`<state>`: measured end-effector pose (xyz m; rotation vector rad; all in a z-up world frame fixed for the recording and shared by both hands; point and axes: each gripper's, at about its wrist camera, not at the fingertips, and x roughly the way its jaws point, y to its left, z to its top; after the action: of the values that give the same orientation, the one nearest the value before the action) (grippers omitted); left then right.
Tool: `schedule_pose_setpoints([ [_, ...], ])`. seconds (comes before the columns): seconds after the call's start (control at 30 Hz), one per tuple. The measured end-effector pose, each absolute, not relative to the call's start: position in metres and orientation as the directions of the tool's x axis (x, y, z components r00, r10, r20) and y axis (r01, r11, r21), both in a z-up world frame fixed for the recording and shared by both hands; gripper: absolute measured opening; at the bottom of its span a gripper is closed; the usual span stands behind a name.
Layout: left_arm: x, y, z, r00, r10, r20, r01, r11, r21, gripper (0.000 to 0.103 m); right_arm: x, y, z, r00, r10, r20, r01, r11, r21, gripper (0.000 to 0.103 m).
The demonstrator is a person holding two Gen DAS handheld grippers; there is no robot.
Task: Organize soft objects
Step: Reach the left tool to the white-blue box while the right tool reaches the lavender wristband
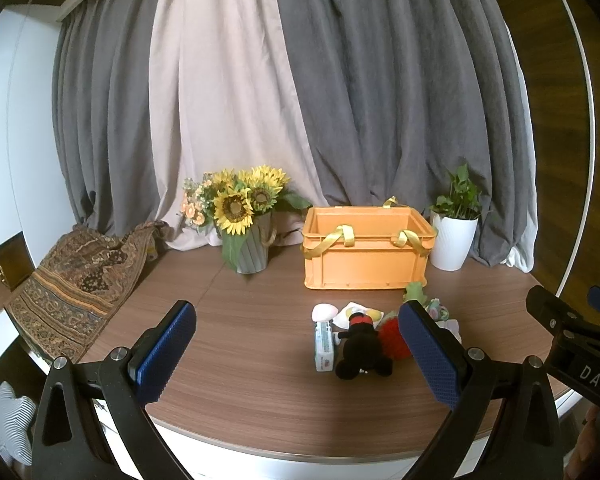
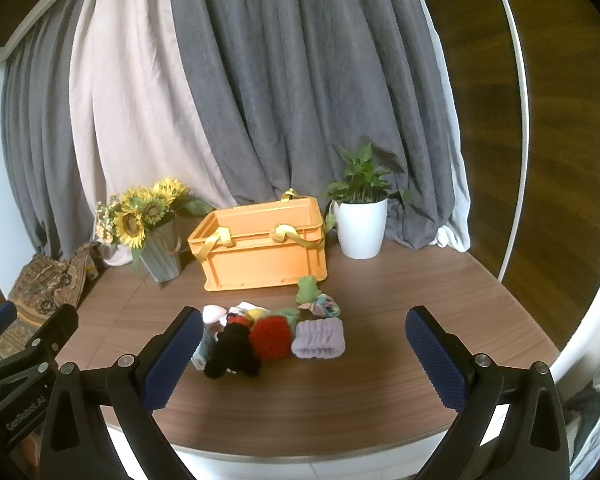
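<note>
Both the left gripper (image 1: 296, 350) and right gripper (image 2: 304, 354) hover with fingers spread wide, holding nothing. The soft toys lie heaped at frame centre, just below the orange crate (image 2: 260, 248). Best to start with the black plush (image 2: 232, 350) at the pile's near edge, pinching its middle so neighbours stay undisturbed

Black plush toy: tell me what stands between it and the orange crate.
The black plush toy lies at the near edge of the pile. A red fuzzy ball, a white cloth and a pink item sit behind it, toward the orange crate. Lifted over them, nothing visible blocks the crate's open top.
</note>
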<state>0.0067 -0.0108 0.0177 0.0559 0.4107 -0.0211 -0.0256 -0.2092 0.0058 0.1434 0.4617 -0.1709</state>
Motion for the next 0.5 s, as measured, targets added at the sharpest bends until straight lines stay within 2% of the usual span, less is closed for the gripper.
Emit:
schedule_pose_setpoints([
  [0.5, 0.060, -0.004, -0.029, 0.867, -0.002, -0.499, 0.013, 1.000, 0.018, 0.103, 0.023, -0.213, -0.039, 0.805, -0.125, -0.580, 0.256, 0.955, 0.150, 0.102],
])
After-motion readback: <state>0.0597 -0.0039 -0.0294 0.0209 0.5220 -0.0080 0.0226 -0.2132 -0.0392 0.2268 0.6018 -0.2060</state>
